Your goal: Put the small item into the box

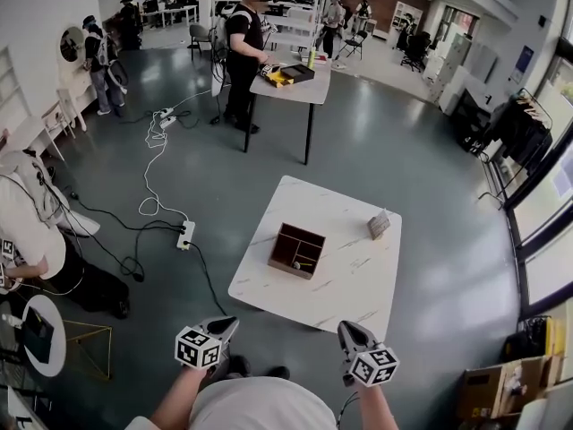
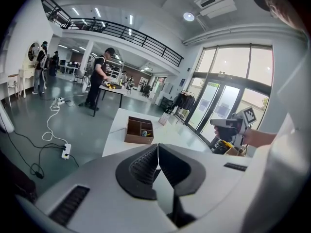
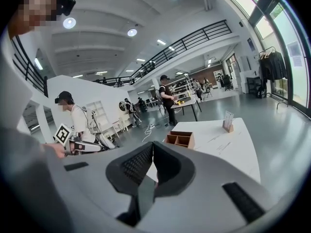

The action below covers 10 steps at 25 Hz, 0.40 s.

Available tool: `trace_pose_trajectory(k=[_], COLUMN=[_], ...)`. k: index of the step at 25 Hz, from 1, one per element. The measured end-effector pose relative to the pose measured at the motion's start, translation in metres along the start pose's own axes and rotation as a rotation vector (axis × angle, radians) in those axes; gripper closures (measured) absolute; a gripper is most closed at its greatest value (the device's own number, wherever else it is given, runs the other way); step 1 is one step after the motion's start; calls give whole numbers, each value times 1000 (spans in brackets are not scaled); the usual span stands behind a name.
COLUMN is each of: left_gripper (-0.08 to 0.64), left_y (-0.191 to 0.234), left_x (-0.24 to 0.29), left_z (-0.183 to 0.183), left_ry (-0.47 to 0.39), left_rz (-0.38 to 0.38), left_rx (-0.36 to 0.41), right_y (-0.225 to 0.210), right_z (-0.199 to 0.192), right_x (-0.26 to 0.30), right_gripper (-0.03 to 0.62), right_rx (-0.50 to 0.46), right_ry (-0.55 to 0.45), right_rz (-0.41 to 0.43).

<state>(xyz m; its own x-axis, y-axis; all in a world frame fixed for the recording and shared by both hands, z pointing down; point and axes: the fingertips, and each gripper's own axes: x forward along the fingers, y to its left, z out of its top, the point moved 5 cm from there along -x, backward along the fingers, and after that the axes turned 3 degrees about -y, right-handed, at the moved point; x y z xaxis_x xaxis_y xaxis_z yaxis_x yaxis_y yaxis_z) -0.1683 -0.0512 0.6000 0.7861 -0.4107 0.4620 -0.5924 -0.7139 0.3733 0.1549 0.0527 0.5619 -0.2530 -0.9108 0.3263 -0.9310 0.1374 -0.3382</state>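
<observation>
Small item is not in either of your claws. Your left claw (image 2: 158, 148) is squeezed shut with nothing in it. Your right claw (image 3: 152, 147) is squeezed shut with nothing in it too. Both claws are on your side of the box (image 1: 288, 270), well back from it, and they touch nothing.

The box sits on the white table (image 1: 349, 280). It is open at the top, and walls inside split it into parts. In the left gripper view a little thing (image 2: 144, 133) with some yellow on it lies in one part of the box. I think that may be the small item, so the job may be done already. Past the box and off to its right, a little stand (image 1: 379, 225) is up on its own, well apart from the box. If that is what you must move, the job is not started yet.

Next, I think you need to walk up to the box and look down into it. If the stand must go in, open one claw wide, close it on the stand, and carry it over the box.

Some things are hard to see. The little thing in the box is too tiny to tell what it is. From the right gripper view the walls of the box hide what is inside. Your arms are cut off at the bottom of the head view.
</observation>
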Motion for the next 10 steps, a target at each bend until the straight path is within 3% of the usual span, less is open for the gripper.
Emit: trace_pose_trajectory(k=[10], left_gripper=[545], left_y=[0], left_x=[-4], left_z=[5], left_ry=[-4], left_rz=[-5], left_rx=[12], right_y=[2], right_z=[1], right_x=[-5], right_gripper=[565], right_rx=[28], right_ry=[-19], right_rz=[-12])
